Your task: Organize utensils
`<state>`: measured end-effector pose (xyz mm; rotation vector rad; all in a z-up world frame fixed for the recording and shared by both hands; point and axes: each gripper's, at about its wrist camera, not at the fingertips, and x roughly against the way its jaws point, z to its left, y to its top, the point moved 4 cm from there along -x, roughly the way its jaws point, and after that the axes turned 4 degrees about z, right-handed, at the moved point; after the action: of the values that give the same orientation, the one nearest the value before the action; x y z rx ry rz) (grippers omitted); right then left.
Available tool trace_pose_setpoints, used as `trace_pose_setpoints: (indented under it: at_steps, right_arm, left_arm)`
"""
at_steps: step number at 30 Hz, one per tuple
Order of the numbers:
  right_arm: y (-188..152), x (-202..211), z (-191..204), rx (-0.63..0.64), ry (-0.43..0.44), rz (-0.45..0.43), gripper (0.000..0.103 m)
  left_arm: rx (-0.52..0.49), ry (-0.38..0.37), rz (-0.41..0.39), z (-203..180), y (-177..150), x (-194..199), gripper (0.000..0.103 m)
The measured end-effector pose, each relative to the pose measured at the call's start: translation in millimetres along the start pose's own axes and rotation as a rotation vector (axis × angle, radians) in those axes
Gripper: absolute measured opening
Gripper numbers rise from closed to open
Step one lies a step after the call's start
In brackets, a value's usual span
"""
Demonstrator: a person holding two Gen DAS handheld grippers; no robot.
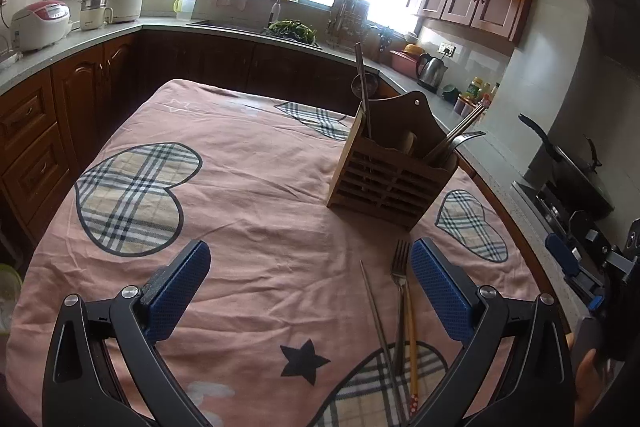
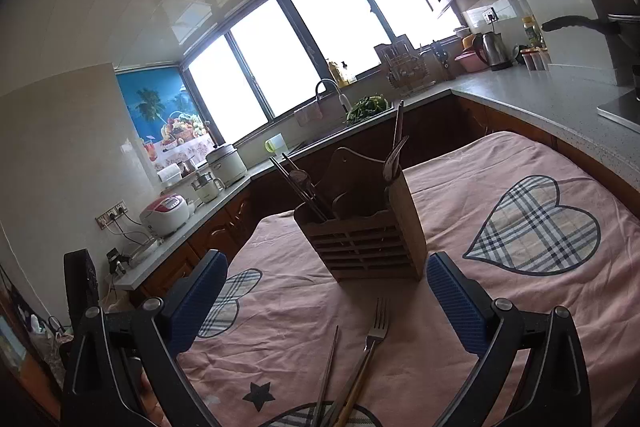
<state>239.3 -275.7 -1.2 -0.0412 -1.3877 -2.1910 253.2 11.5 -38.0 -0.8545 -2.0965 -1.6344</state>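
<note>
Pink heart-print cloth (image 1: 248, 187) fills my view, both my left gripper (image 1: 310, 291) and right gripper (image 2: 326, 303) spread wide and empty, wooden caddy (image 1: 390, 175) at one o'clock awaiting the fork (image 1: 400, 291) and chopsticks (image 1: 412, 347) lying loose at five.

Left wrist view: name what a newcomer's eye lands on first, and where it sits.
The wooden utensil holder stands right of centre on the pink heart-patterned tablecloth, already holding a ladle, chopsticks and a fork. Nearer the camera, a fork lies on the cloth with loose chopsticks, just inside the open left gripper's right finger.
</note>
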Motion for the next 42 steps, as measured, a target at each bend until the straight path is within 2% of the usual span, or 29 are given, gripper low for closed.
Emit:
trace_pose_setpoints:
  at_steps: [10, 20, 23, 25, 28, 32, 35, 38, 42]
  right_arm:
    - [-38.3, 31.0, 10.1, 0.021, 0.000, 0.035, 0.101]
    - [-60.2, 62.0, 14.7, 0.061, -0.026, 0.042, 0.101]
    - [-59.1, 69.4, 17.8, 0.077, -0.037, 0.042, 0.101]
    - [-54.6, 74.8, 21.6, 0.093, -0.044, 0.040, 0.101]
    - [-37.4, 85.3, 32.8, 0.136, -0.050, 0.026, 0.103]
    - [-2.0, 107.0, 56.0, 0.212, -0.105, -0.024, 0.103]
    - [13.1, 120.5, 69.3, 0.241, -0.108, -0.042, 0.103]
    - [5.5, 129.3, 68.9, 0.211, -0.114, -0.075, 0.103]
    - [-22.8, 129.9, 60.9, 0.214, -0.143, -0.126, 0.103]
  left_arm:
    - [-0.060, 0.093, -0.041, -4.1, -39.4, 36.3, 0.103]
    - [-0.084, 0.108, -0.152, -8.7, -62.2, 75.8, 0.103]
    - [-0.076, 0.064, -0.113, -11.1, -58.8, 81.0, 0.103]
    - [-0.102, 0.065, -0.113, -17.2, -54.0, 87.0, 0.103]
    - [-0.170, 0.098, -0.110, -31.4, -40.7, 97.1, 0.103]
    - [-0.240, 0.159, -0.131, -51.3, -18.6, 116.4, 0.103]
    - [-0.248, 0.190, -0.148, -59.4, -14.7, 125.2, 0.103]
    - [-0.205, 0.175, -0.177, -57.1, -23.8, 129.1, 0.103]
    - [-0.167, 0.187, -0.193, -50.3, -41.2, 122.2, 0.103]
